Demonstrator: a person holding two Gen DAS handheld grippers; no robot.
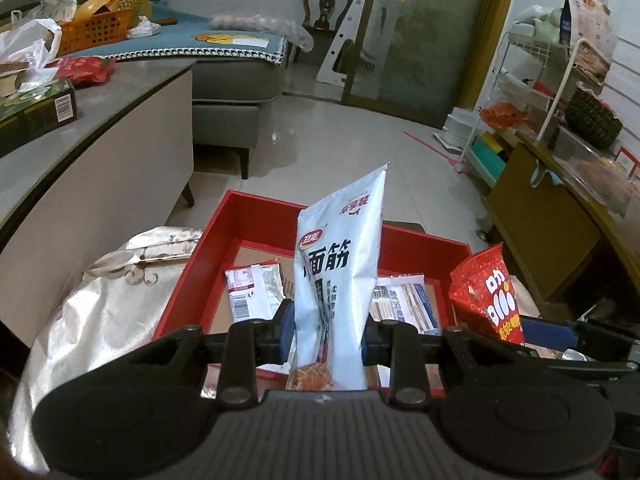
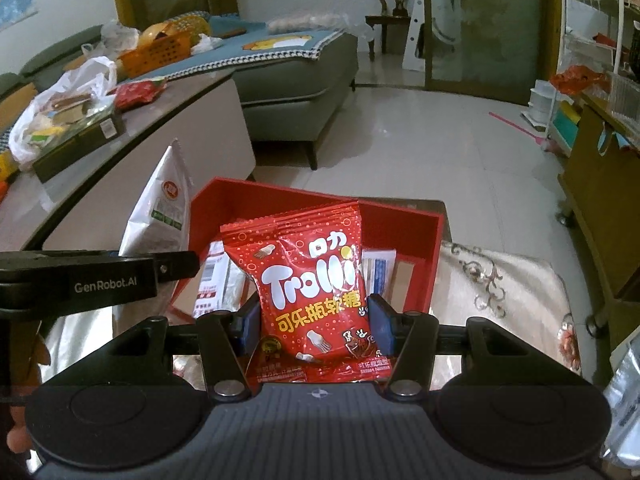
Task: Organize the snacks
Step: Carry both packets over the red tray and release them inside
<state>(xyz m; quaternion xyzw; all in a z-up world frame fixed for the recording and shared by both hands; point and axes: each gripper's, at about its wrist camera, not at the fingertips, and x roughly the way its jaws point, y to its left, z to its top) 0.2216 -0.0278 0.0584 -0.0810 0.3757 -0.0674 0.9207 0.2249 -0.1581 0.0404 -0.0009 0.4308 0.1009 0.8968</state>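
Note:
My left gripper (image 1: 326, 334) is shut on a tall silver-white snack pouch (image 1: 340, 264), held upright over the near side of a red open box (image 1: 256, 216). My right gripper (image 2: 314, 326) is shut on a red Trolli candy bag (image 2: 312, 288), also above that red box (image 2: 434, 248). The box holds a few small flat packets (image 1: 254, 292) on its cardboard floor. In the right wrist view the white pouch (image 2: 162, 208) and the left gripper's black body (image 2: 80, 280) show at the left. The red bag (image 1: 486, 292) appears at the right of the left wrist view.
The box rests on a seat covered in shiny cream cloth (image 2: 504, 292). A grey-topped low table (image 1: 92, 120) at the left carries a dark carton (image 1: 36, 112), plastic bags and a red packet. A grey sofa (image 2: 296, 80) stands behind; a wooden cabinet (image 1: 540, 220) and wire rack stand at right.

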